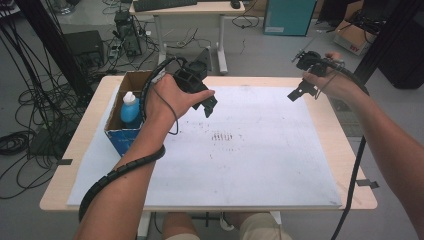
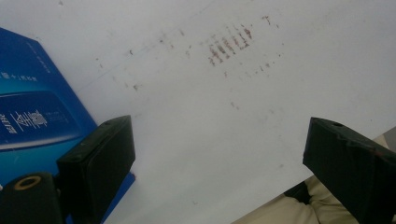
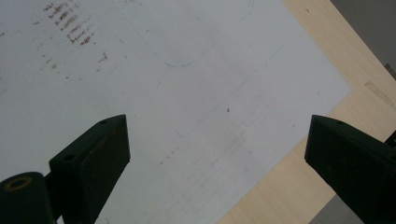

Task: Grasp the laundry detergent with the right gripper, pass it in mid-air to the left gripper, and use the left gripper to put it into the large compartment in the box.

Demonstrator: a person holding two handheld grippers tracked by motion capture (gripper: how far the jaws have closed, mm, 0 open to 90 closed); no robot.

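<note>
Left gripper (image 1: 209,106) jaws spread, empty, above white sheet (image 1: 260,150), blue cardboard box (image 1: 122,131) with blue bottle (image 1: 131,111) just beside it on its left, right gripper (image 1: 299,91) jaws spread, empty, well apart near the sheet's far right corner

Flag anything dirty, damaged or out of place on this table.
The white sheet is soiled: a patch of short brown streaks near its middle, with scattered specks around it. The blue box and its bottle stand upright. Nothing is spilled.
</note>
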